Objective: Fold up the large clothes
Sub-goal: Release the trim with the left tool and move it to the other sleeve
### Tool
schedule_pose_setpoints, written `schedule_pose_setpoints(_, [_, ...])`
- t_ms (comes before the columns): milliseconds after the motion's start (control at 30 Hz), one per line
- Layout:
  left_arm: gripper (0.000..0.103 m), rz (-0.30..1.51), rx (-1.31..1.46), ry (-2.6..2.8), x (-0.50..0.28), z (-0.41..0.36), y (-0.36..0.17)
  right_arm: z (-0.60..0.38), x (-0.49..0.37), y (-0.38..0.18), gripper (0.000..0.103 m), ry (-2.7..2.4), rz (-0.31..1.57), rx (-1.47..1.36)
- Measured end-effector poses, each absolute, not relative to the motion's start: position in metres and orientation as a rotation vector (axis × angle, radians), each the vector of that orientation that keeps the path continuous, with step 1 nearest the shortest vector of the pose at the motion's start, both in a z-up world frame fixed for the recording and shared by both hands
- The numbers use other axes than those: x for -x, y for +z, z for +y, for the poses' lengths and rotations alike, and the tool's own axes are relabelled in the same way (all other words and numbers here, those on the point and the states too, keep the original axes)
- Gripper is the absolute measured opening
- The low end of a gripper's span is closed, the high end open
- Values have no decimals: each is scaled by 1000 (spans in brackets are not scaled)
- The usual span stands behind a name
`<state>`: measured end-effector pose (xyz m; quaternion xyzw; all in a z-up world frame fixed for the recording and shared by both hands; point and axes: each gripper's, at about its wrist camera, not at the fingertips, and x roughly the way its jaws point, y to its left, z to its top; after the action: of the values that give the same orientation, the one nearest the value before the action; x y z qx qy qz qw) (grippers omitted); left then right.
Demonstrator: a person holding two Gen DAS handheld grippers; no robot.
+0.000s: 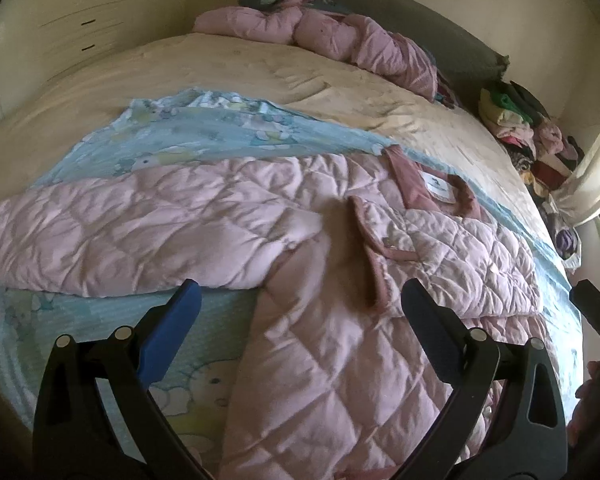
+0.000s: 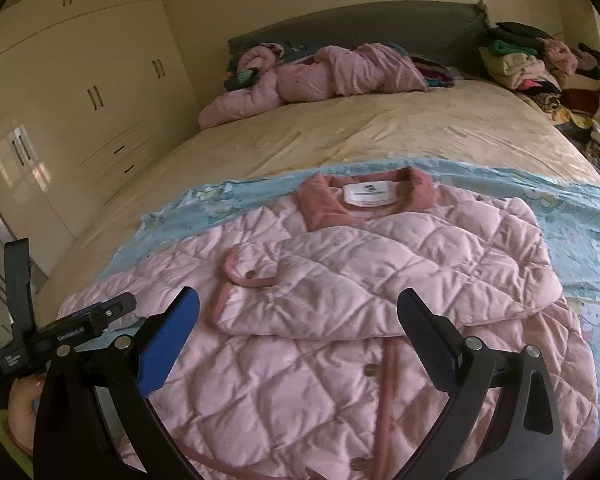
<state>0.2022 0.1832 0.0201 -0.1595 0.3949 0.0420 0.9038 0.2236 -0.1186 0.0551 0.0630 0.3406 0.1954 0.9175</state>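
Quilted pink jacket hem cut off below open, empty tongs.

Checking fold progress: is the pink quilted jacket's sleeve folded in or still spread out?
Partly folded. One sleeve lies across the pink quilted jacket chest below the collar; the other sleeve stretches sideways.

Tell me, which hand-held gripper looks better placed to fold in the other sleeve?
Probably the left hand-held gripper: it hangs open beside the unfolded sleeve of the pink quilted jacket; the right one faces the folded side.
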Motion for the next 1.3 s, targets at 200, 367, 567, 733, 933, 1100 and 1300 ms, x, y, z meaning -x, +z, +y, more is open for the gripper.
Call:
schedule_pose_setpoints(200, [93,803,354,112,-190,205,22,-91,-218,59,99,442,698,-104])
schedule_pose_setpoints(367, [93,796,370,134,-182,221,21,-68,-215,62,99,480,700,-85])
schedule_pose_setpoints(567, [93,795,408,170,-171,245,15,-38,-210,61,99,528,711,-62])
schedule_pose_setpoints(733, [93,799,437,201,-164,263,7,-14,-207,59,99,569,721,-43])
schedule_pose_setpoints(933, [93,805,468,232,-157,282,-3,15,-203,53,99,617,737,-21])
schedule_pose_setpoints(1100, [93,811,486,256,-151,297,-11,33,-198,46,99,650,755,1])
schedule_pose_setpoints(1300, [93,815,517,288,-146,315,-20,51,-193,37,99,689,774,26])
